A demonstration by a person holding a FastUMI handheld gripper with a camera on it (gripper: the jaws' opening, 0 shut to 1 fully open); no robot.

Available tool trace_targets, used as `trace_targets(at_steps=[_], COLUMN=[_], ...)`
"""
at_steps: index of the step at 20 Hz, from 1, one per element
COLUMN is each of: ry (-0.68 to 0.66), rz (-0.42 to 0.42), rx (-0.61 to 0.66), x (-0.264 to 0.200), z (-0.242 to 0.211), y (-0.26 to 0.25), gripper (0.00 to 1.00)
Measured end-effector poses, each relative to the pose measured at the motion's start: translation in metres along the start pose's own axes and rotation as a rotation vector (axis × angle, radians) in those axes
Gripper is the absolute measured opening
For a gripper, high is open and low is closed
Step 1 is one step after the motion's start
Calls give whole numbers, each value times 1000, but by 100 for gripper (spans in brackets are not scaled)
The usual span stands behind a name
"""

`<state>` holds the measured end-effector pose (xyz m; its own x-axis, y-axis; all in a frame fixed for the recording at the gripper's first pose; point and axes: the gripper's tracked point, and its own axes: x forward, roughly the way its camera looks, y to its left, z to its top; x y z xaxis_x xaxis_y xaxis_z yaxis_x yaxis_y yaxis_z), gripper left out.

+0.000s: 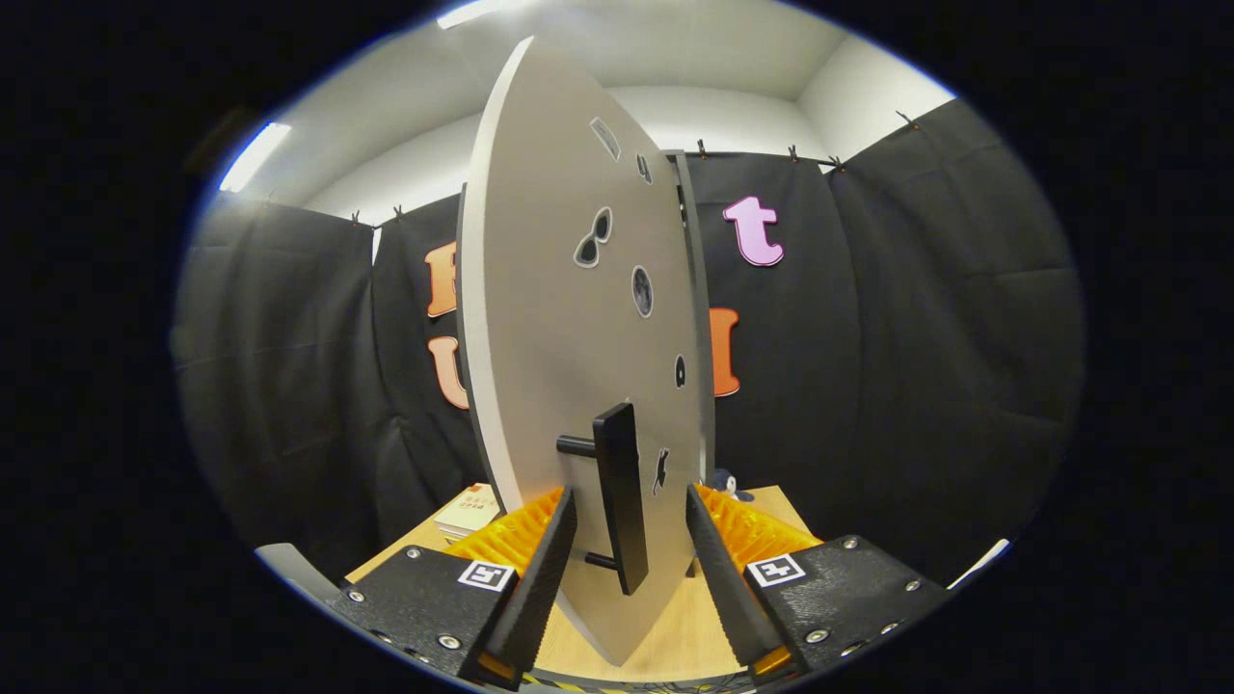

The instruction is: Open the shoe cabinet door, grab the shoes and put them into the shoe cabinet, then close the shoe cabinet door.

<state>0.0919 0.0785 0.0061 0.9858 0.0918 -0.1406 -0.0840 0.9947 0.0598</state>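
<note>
Off to the left of the claw, beyond its left finger, a small stack of books or cards (469, 511) lies flat on the wooden table (675, 631) near the booth's cloth wall. The claw (631, 516) itself stands released: its two fingers are spread wide, one to either side of the door's lower edge, and neither presses on anything.

Between the fingers rises the shoe cabinet door (549, 337), a pale grey panel swung out so that it stands nearly edge-on, its front face turned toward the right finger. The dark bar handle (620, 492) stands upright on two short posts off that face, in the gap between the fingers and closer to the left one; it touches neither finger. Several small stickers (594, 237) dot the door's face above the handle.

Just behind the door's far edge, the cabinet's side (696, 318) shows as a thin grey strip. Beyond the right finger, at the foot of the cabinet, a small dark object (725, 482) sits on the table, too small to identify.
</note>
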Motion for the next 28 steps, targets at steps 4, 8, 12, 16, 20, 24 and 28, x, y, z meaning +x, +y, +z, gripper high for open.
trace_targets(at_steps=[4, 8, 12, 16, 20, 24, 28], ry=[7, 10, 13, 18, 27, 34, 23], rz=[40, 82, 123, 163, 204, 229, 225], rx=[-2, 9, 15, 6, 8, -10, -51], x=[12, 22, 40, 58, 82, 105, 126], z=[-2, -5, -8, -9, -11, -9, -4], y=[14, 33, 53, 74, 94, 124, 145], gripper=[74, 74, 75, 75, 78, 81, 81])
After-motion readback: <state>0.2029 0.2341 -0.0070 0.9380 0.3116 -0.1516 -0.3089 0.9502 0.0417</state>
